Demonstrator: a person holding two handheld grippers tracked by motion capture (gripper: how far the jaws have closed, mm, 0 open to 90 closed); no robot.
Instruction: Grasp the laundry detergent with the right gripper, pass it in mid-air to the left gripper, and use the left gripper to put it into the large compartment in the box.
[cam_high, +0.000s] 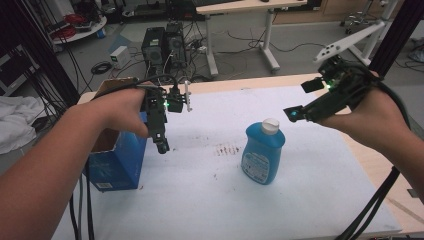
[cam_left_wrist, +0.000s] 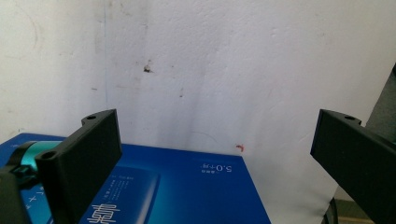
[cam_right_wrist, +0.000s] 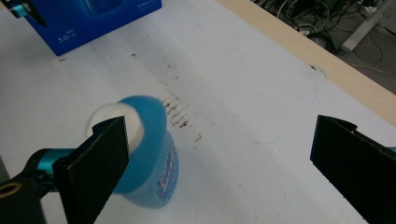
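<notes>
1. The blue bottle (cam_high: 263, 154) stands upright at centre-right of the high view, on the white sheet that covers the tabletop (cam_high: 210, 200). Its white cap (cam_high: 270, 125) is on and a printed label faces the camera.
2. The right hand-held gripper (cam_high: 296, 111) hangs in the right half of that frame, above and to the right of the bottle, well clear of it. In the right gripper view its jaws stand spread wide with nothing between them, and the bottle (cam_right_wrist: 149, 149) sits at lower left, partly behind the left jaw.
3. The left hand-held gripper (cam_high: 161, 144) points downward at left of centre, just beside the blue box (cam_high: 117, 160). In the left gripper view its jaws are spread too, empty, with the box's printed face (cam_left_wrist: 177, 191) at the bottom of the frame.
4. My read on the bottle: a plastic body, smooth and probably a bit slippery. It looks filled, so I'd expect some weight low down. The walls may give a little under a hard squeeze.
5. Where to take hold: I'd go for the shoulder or upper body, just below the cap. The cap itself is narrow, rounded and easy to slip off.
6. The bottle is tall, so a sideways nudge could tip it. Both jaws want to meet it together.
7. Brown specks (cam_high: 227, 149) mark the sheet left of the bottle; they're no obstacle.
</notes>
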